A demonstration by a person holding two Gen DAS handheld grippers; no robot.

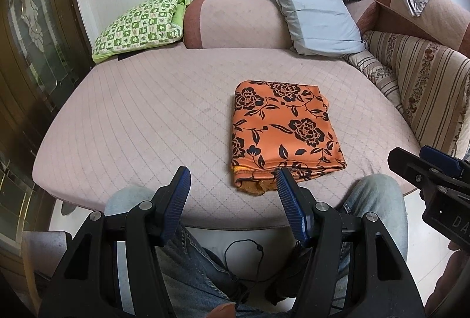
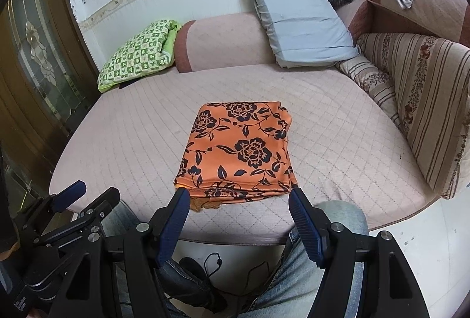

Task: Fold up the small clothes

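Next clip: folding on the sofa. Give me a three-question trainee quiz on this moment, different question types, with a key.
1. True or false: the orange flowered cloth lies folded on the sofa seat.
2. Multiple choice: the right gripper is (a) clamped on the cloth, (b) open and holding nothing, (c) out of view.
3. Fill in: the green checked bundle sits at the seat's far ____ corner in both views.

Key: 1 true. 2 b. 3 left. The left gripper is open and holding nothing too.
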